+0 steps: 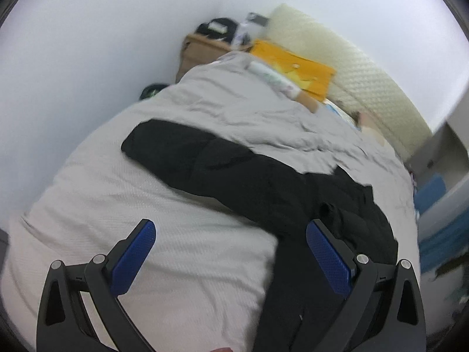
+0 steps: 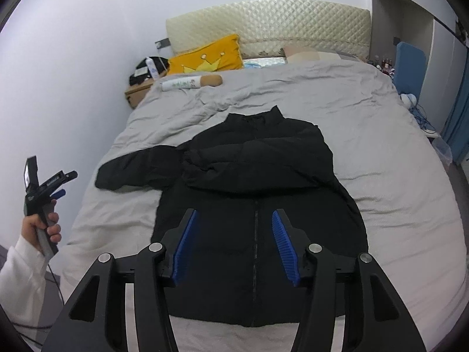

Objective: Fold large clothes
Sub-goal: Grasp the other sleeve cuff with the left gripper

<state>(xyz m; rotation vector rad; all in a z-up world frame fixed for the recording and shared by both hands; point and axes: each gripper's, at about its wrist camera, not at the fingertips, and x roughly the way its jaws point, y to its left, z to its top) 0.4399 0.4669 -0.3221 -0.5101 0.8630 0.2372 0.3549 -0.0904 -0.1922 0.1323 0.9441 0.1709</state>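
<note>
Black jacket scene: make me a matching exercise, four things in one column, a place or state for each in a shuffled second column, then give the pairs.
Things:
1. black jacket
2. yellow cushion
3. rolled bolster
4. right claw

Places or states:
A. propped against the headboard
B. open, held over the zip
C. spread flat on the grey quilt, one sleeve folded across the chest, the other stretched out
D. lying on the quilt just in front of the cushion

Pairs: 1-C, 2-A, 3-D, 4-B
</note>
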